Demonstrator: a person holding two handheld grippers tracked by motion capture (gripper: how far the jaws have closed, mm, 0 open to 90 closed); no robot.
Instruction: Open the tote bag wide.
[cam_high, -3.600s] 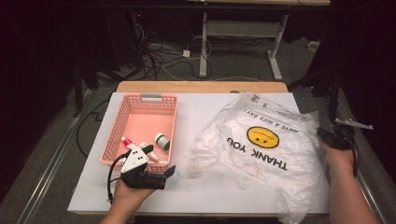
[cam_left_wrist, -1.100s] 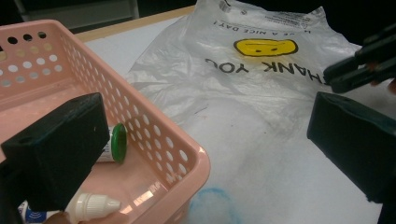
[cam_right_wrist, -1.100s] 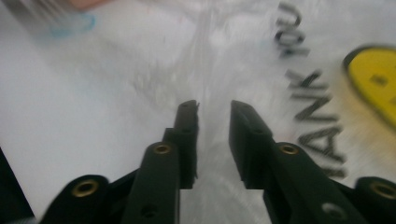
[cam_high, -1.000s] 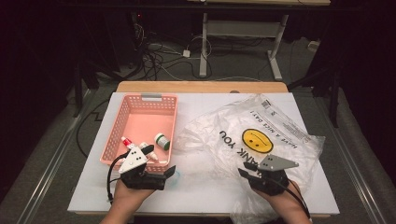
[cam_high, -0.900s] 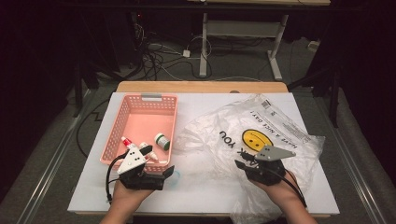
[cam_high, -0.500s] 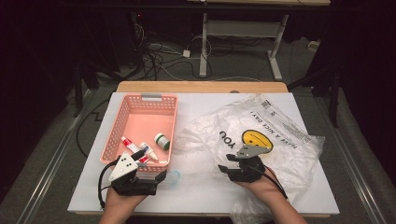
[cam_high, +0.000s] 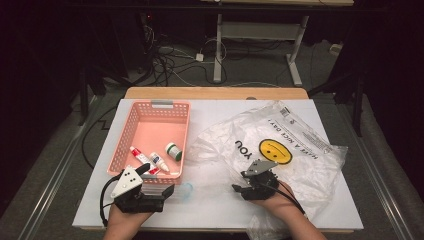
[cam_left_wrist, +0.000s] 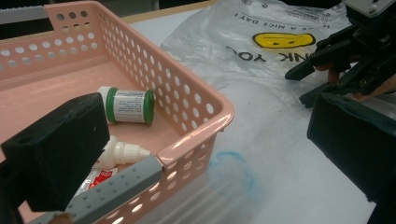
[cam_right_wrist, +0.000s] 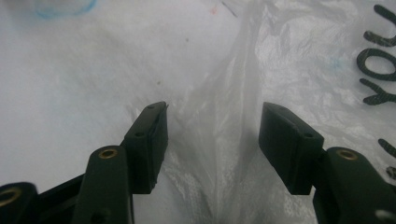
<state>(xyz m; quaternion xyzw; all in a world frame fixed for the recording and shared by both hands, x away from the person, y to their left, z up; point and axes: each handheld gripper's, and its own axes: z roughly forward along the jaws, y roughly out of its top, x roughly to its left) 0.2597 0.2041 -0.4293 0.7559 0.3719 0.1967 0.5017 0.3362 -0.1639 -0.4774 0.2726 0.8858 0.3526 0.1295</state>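
Plastic bag (cam_high: 280, 150): a raised fold is straddled by the right gripper (cam_right_wrist: 212, 135) — jaws just opened, nothing pinched.
Left gripper (cam_left_wrist: 205, 154): wide apart beside the basket (cam_high: 150, 175) — apparently empty.
Meaning: a grasp on the bag is likely being prepared.

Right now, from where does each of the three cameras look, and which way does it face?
High view: above the person's side, looking forward and down on the table; both hands come in from the bottom with the left gripper and right gripper.
Left gripper view: rides that gripper, looks between its open jaws at the basket corner and the bottle; the right gripper is beyond.
Right gripper view: looks down along its jaws, which have just been opening, astride a fold of the bag.
Shared: all show the bag; high and left views share the basket.
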